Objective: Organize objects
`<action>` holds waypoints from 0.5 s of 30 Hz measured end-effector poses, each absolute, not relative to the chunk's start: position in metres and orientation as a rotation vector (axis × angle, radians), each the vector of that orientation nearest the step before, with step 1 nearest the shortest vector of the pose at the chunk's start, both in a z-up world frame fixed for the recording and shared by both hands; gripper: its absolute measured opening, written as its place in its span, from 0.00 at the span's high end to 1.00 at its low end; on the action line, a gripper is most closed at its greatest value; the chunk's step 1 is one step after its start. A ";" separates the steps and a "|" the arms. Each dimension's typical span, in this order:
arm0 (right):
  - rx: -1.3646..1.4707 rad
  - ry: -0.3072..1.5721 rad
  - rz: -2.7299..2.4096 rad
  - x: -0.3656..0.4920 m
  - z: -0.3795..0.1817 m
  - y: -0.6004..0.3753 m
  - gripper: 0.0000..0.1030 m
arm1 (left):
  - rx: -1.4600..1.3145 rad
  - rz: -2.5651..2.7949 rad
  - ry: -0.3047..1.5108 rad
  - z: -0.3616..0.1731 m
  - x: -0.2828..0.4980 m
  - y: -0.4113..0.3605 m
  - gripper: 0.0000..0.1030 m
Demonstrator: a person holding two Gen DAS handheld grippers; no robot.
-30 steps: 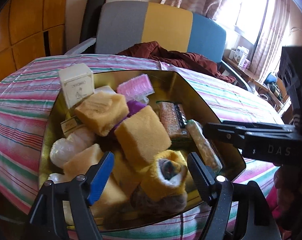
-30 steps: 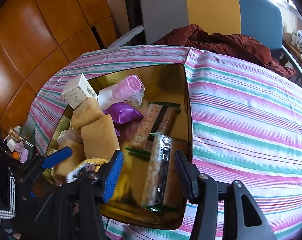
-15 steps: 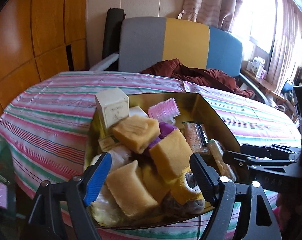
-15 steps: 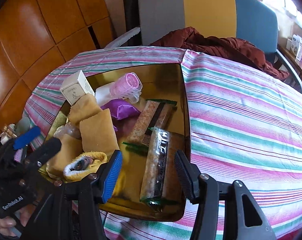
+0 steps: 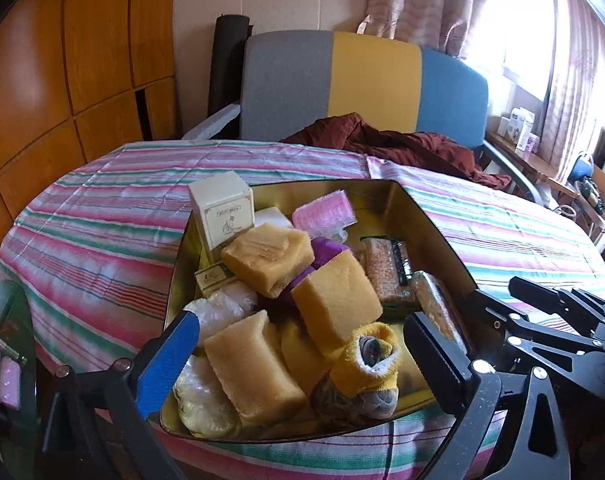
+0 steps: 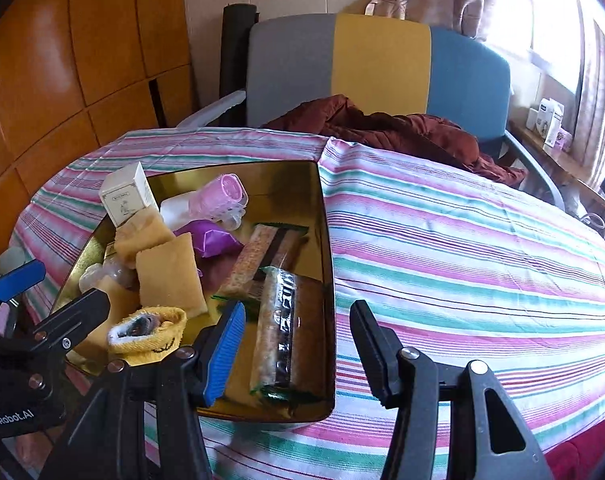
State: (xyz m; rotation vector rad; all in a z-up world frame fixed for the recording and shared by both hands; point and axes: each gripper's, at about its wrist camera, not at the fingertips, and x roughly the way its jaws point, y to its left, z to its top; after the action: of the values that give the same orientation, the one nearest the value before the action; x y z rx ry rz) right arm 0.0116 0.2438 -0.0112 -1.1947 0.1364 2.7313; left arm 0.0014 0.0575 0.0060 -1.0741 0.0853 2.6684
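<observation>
Your left gripper [image 5: 298, 344] hangs above the near end of the gold metal tray [image 5: 418, 208], its jaws opening wide with nothing pressed between them; the rolled yellow sock with a grey lining [image 5: 366, 364] lies in the tray below that gap, free of both pads. Your right gripper [image 6: 296, 344] hovers over the tray's near right corner with its jaws at a middling gap and nothing held; the long clear-wrapped cereal bar [image 6: 278, 328] lies in the tray beneath it, untouched.

The tray sits on the table's pink, green and white striped cloth [image 6: 462, 260] and is crowded. Several tan sponge blocks [image 5: 334, 296] are piled in its middle, over a purple pouch [image 6: 212, 236]. At the far left corner a cream cardboard box [image 5: 224, 208] stands upright, and beside it lies a pink ribbed roller [image 5: 326, 216]. A second wrapped bar [image 6: 258, 258] lies along the right side. Beyond the table a dark red garment [image 6: 382, 132] is heaped on a grey, yellow and blue chair [image 6: 378, 64].
</observation>
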 end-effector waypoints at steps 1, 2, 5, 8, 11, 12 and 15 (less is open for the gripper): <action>-1.195 0.139 2.729 0.012 -0.011 0.244 0.46 | -1.079 2.677 0.091 0.006 0.001 0.058 0.00; -1.194 0.142 2.726 0.012 -0.011 0.244 0.46 | -1.081 2.690 0.097 0.006 0.001 0.058 0.00; -1.191 0.143 2.721 0.012 -0.012 0.243 0.46 | -1.083 2.717 0.091 0.007 0.000 0.056 0.00; -1.179 0.133 2.723 0.013 -0.010 0.242 0.46 | -1.075 2.739 0.073 0.009 0.000 0.053 0.00; -1.157 0.116 2.729 0.014 -0.007 0.240 0.46 | -1.060 2.768 0.087 0.011 0.001 0.052 0.00; -1.152 0.113 2.731 0.015 -0.006 0.239 0.46 | -1.060 2.771 0.091 0.011 0.001 0.052 0.00; -1.148 0.106 2.736 0.015 -0.004 0.238 0.46 | -1.056 2.779 0.098 0.012 0.002 0.051 0.00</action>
State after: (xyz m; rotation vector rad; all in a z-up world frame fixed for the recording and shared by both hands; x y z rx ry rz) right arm 0.0151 0.2376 -0.0041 -1.1476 0.1064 2.7359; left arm 0.0016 0.0509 0.0118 -1.0557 0.0979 2.7788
